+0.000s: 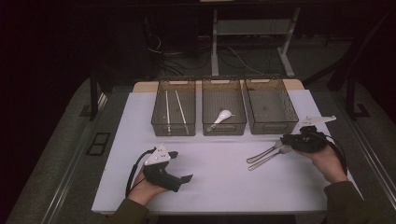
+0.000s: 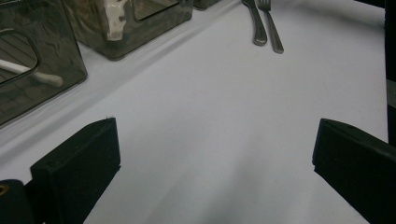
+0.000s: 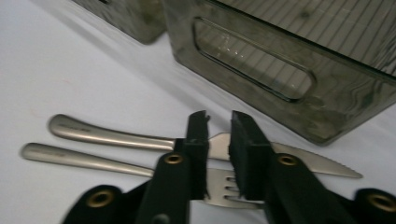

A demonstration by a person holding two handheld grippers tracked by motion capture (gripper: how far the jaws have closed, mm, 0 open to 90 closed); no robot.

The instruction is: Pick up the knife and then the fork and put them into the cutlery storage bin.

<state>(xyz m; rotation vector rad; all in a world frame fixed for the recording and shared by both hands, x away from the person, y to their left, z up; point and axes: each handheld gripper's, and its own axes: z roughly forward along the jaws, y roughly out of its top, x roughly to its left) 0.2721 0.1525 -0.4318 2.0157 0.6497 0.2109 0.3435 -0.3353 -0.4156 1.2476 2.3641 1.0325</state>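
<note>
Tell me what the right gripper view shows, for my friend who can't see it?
The right tool, jaws nearly closed, sits over a metal fork and knife lying side by side on the white table. A see-through bin stands just behind.

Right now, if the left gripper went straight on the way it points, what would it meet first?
Probably nothing soon: the left gripper faces bare white table; farther ahead lie the steel knife and fork, though depth is unclear.

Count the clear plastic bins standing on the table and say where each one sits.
3, in a row at the table's far edge: left bin holding chopsticks, middle bin holding a white spoon, right bin. None seems hidden.
</note>
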